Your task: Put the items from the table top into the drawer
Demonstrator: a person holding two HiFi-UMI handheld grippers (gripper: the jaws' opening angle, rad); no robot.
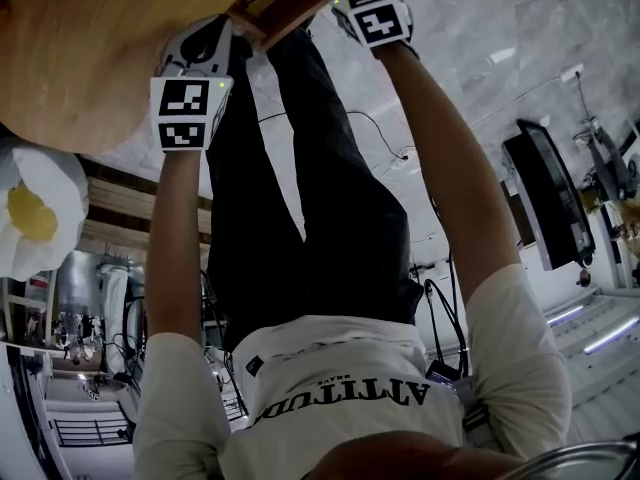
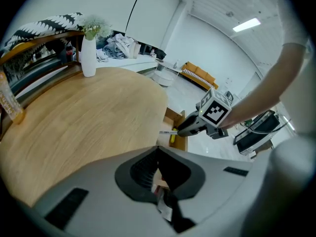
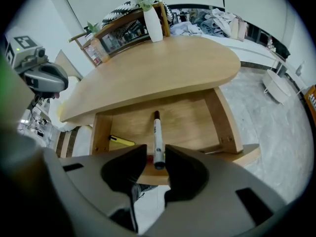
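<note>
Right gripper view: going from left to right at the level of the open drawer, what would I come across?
left gripper → yellow pen lying in the drawer → marker clamped in the right gripper → drawer's right wall

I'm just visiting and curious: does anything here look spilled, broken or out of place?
Nothing stands out. The right gripper holds a marker over the open drawer, where a yellow pen lies; the white vase stands upright on the table.
</note>
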